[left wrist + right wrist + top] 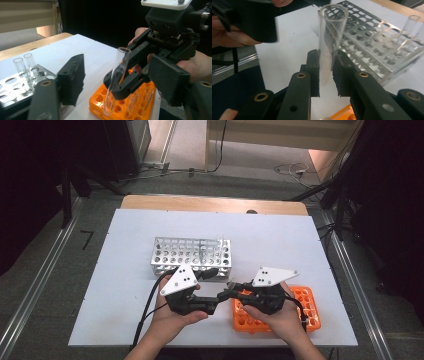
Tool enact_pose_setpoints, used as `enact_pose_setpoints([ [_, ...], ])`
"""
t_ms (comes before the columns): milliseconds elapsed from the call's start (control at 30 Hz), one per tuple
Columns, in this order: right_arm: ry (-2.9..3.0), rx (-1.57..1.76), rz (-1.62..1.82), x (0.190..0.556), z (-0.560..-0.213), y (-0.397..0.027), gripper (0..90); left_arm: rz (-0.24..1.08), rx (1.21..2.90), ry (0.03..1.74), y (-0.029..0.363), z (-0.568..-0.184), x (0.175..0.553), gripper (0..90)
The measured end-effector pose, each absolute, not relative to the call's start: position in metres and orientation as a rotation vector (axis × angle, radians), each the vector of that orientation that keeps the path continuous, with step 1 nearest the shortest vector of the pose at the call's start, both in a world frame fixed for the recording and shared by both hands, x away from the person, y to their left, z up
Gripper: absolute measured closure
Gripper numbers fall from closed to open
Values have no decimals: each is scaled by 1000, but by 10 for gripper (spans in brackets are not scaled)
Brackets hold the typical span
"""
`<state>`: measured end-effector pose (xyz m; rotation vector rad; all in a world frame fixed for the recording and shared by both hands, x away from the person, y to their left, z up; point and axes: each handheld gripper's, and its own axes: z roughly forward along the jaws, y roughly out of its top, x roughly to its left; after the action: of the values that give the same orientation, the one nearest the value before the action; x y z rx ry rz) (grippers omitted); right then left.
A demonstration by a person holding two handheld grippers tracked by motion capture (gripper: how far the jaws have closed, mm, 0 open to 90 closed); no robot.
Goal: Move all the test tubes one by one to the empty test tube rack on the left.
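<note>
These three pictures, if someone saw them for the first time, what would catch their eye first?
Most striking is the clear glass test tube pinched upright in the right claw, lifted above the bright orange plastic tube rack at the table's near right. The left claw stands open beside it, holding nothing. Behind them on the white table sits a silver perforated metal rack with a couple of clear tubes standing in it.
</note>
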<state>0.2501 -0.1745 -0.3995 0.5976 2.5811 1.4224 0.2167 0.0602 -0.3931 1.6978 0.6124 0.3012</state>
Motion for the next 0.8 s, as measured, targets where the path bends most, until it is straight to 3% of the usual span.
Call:
enact_pose_setpoints([
  [133,2605,570,1416,246,-401,-167,742,303,1705,594,56,-394,215,467],
  [467,2628,540,1416,241,-403,-161,742,323,1736,552,51,-396,212,646],
  [800,2629,531,1408,241,-404,-161,742,323,1730,540,52,-395,212,733],
])
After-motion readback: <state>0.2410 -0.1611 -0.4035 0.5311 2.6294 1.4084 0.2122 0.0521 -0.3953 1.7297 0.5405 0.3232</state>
